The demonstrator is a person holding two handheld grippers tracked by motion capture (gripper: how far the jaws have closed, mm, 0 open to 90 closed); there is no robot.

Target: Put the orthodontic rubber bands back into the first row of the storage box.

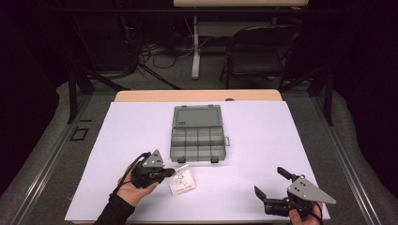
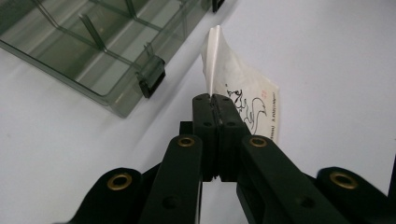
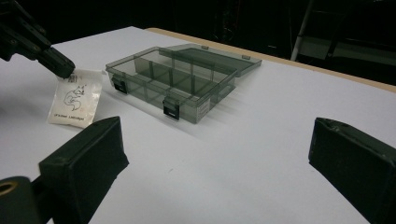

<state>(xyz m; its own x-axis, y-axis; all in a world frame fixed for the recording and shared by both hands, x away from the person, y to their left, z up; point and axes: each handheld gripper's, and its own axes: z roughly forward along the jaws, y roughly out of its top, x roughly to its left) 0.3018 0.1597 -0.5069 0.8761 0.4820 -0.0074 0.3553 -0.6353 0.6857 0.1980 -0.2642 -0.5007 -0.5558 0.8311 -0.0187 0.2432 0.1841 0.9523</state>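
While the left gripper [image 2: 215, 100] pinches one edge of the small white packet [image 1: 182, 181], its jaws clamped tight on the paper, the packet hangs just in front of the open compartment box [image 1: 197, 136], lifted at that corner; whether its far edge touches the white table [image 1: 263, 140] is hard to tell. So the pick-up looks done, and carrying the packet over the latches into one of the compartments, all seemingly vacant, is left. The right gripper [image 1: 270, 184] waits near the table's front edge, jaws spread wide, grasping nothing.
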